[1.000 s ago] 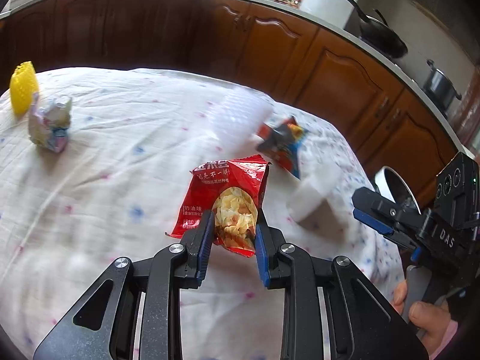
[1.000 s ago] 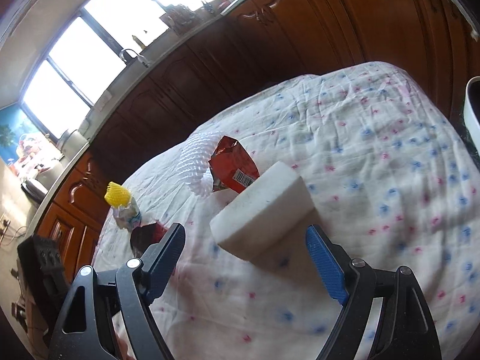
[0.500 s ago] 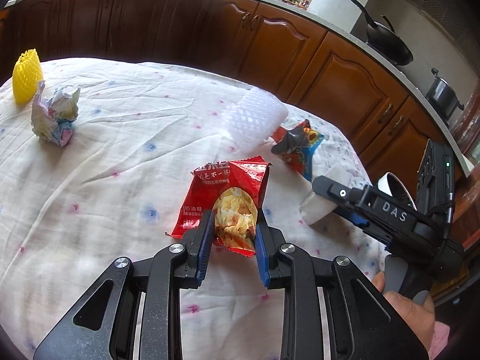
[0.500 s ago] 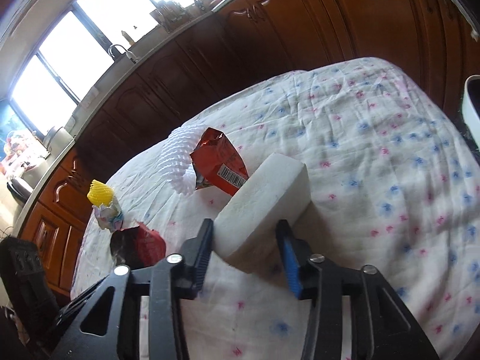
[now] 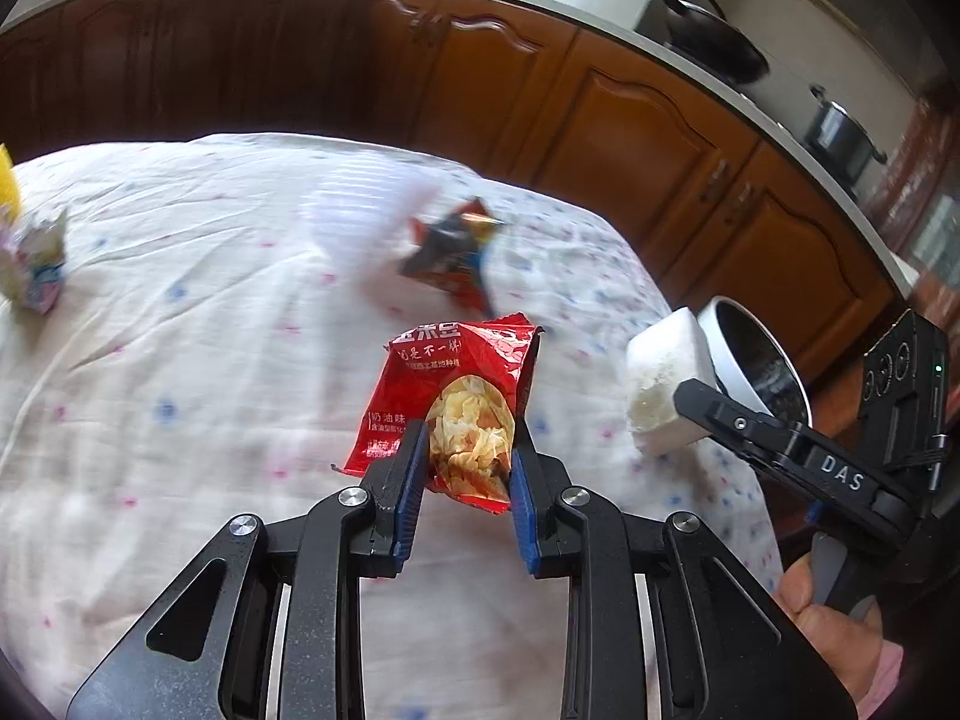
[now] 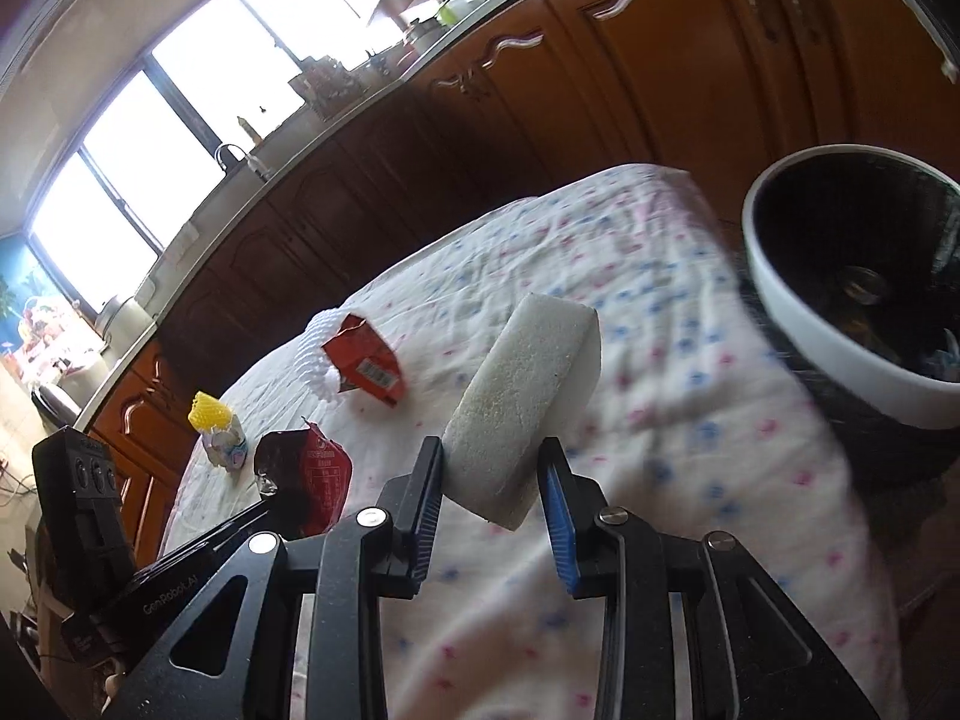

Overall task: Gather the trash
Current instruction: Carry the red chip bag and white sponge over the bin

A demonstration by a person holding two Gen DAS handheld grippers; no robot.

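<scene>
My left gripper [image 5: 468,480] is shut on a red snack bag [image 5: 459,396] and holds it above the table; the bag also shows in the right wrist view [image 6: 312,480]. My right gripper [image 6: 491,492] is shut on a white foam block [image 6: 522,402], lifted off the cloth; the block shows in the left wrist view [image 5: 666,384] near the table's right edge. A white-rimmed black trash bin [image 6: 858,300] stands just past the table's right edge, also in the left wrist view [image 5: 753,354].
On the flowered tablecloth [image 5: 180,360] lie a red-blue wrapper [image 5: 450,252], a white foam net [image 6: 312,354], a crumpled paper wad [image 6: 228,450] and a yellow foam net [image 6: 207,411]. Brown cabinets [image 5: 600,108] run behind.
My right gripper closed on the foam block, lifted it and carried it right, toward the bin. My left gripper kept its hold on the red snack bag and rose slightly.
</scene>
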